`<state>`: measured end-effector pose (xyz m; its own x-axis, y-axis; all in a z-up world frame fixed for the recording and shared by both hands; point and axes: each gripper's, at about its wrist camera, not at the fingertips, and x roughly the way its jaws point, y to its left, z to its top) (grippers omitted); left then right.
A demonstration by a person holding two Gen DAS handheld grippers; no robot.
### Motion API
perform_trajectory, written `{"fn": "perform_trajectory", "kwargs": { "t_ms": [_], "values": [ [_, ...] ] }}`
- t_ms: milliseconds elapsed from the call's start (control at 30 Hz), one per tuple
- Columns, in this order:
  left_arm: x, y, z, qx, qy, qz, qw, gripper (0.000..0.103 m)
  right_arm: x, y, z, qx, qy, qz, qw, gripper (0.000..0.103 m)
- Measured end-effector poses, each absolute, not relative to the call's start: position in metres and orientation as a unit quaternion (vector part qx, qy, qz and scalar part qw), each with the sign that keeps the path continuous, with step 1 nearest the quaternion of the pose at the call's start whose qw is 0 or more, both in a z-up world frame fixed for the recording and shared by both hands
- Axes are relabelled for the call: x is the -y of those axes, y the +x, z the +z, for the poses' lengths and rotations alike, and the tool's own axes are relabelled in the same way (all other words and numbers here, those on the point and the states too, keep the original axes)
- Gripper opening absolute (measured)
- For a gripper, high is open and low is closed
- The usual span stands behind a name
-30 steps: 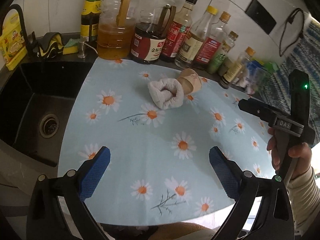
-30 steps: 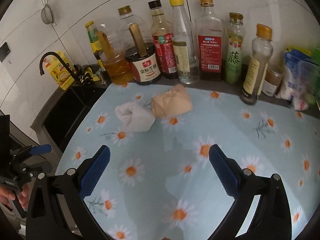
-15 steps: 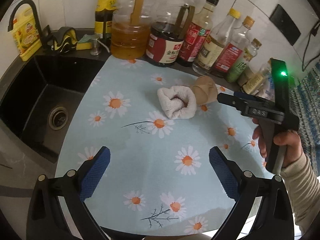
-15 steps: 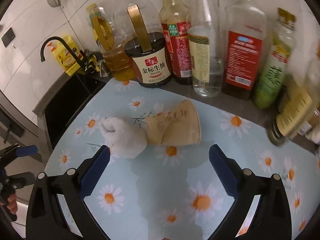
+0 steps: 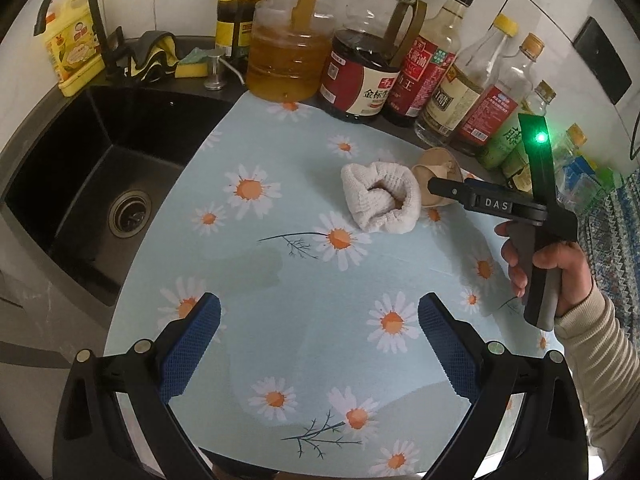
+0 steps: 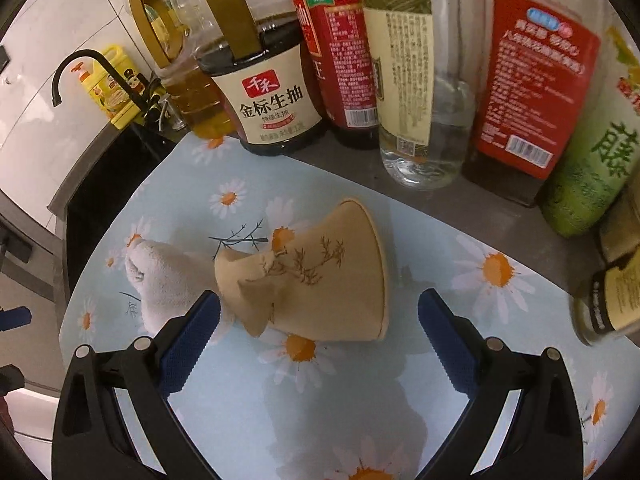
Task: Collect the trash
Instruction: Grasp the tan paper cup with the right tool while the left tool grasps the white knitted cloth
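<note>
Right gripper [image 6: 319,326] wide open, straddling the crushed cup [image 6: 316,280]; cup axis runs across the jaws. Left gripper [image 5: 319,340] open, well back.

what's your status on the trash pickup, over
Both grippers open, empty. Right gripper lined up on crushed paper cup, not yet closed. Left gripper hangs back over the mat. White rag touches the cup's crumpled end; bottles close behind.
</note>
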<state>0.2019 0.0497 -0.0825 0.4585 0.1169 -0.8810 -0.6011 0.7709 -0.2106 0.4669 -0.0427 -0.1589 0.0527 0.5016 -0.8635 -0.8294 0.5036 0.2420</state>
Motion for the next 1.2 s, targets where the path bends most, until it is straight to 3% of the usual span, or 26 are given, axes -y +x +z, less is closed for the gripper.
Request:
{"fn": "perform_trajectory", "kwargs": {
  "t_ms": [200, 300, 1200],
  "values": [
    [-0.050, 0.209, -0.085, -0.475, -0.255, 0.222, 0.812, 0.096, 0.039, 0.469, -0.162, -0.505, -0.164, 0.484, 0.696, 0.095],
    [-0.050, 0.213, -0.085, -0.474, -0.253, 0.221, 0.814, 0.096, 0.035, 0.467, -0.163, -0.508, -0.177, 0.493, 0.684, 0.074],
    [-0.049, 0.331, -0.122, -0.535, -0.189, 0.156, 0.808, 0.096, 0.140, 0.444, -0.095, -0.464, -0.092, 0.502, 0.724, 0.071]
  ]
}}
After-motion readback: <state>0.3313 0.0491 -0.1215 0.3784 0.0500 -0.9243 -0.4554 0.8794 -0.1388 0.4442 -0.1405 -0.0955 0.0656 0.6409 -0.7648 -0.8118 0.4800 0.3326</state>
